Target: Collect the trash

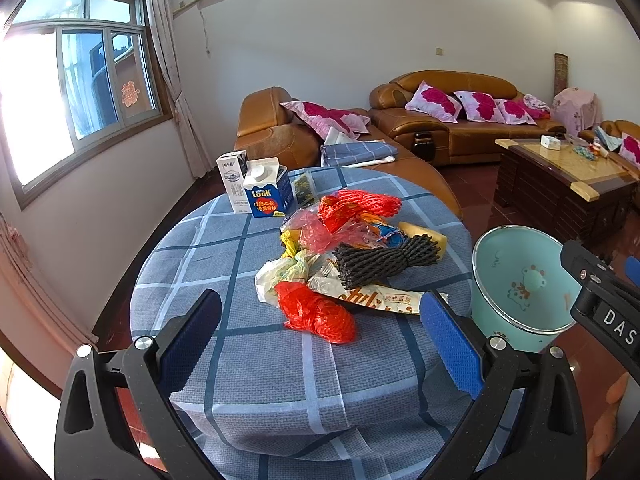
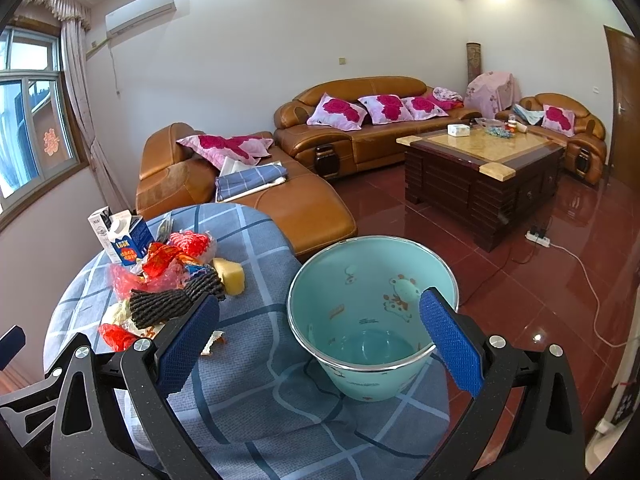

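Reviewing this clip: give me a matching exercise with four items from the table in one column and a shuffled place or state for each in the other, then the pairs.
Items:
1. blue LOOK carton
2. black foam net
3. teal bin
4. yellow sponge

Places or states:
A. empty, standing at the table's right edge
B. upright at the far left edge, beside a white carton
C. on the cloth between the pile and the bin
D. lying on top of the wrapper pile

Pairs: 1-B, 2-D, 3-A, 4-C
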A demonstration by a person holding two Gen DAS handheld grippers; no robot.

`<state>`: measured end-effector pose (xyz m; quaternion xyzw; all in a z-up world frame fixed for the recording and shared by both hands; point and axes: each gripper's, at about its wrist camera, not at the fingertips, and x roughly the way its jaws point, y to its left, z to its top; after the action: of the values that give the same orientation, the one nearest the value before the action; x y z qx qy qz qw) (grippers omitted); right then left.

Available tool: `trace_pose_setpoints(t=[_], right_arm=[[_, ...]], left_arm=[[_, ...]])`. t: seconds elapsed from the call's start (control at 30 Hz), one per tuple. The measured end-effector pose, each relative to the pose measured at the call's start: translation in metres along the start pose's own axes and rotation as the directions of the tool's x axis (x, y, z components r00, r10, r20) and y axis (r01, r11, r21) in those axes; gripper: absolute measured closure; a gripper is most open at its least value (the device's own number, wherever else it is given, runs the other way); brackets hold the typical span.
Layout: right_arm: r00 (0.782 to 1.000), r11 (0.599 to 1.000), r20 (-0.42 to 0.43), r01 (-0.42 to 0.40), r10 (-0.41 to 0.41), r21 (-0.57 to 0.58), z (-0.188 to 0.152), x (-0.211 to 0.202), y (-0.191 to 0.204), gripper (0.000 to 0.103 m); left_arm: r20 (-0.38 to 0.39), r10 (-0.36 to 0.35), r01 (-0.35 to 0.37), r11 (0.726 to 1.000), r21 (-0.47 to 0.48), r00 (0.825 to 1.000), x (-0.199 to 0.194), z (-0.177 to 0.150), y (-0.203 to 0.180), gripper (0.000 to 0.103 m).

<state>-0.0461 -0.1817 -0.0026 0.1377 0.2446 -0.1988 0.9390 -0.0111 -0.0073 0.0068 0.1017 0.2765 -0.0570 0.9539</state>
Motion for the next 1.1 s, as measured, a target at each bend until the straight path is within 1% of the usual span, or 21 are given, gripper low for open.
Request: trace_pose_setpoints(t=[0.8,1.1], right_arm=[[1.000,1.000,-0.002,-0.001,0.001,-0.004,-0.003,0.003,-0.004,0.004],[1.000,1.000,-0.016,0.000,0.000,-0.013,-0.008,0.014,-0.004,0.005]], left_arm=[[-0.013,-0.012,0.012,1.000,-0.001,1.000,0.002,-0.003,-0.001,0.006],[-0.064,-0.028,0.028,1.000,-0.001,0.998,0.024,-0.007,-0.003,0.006]])
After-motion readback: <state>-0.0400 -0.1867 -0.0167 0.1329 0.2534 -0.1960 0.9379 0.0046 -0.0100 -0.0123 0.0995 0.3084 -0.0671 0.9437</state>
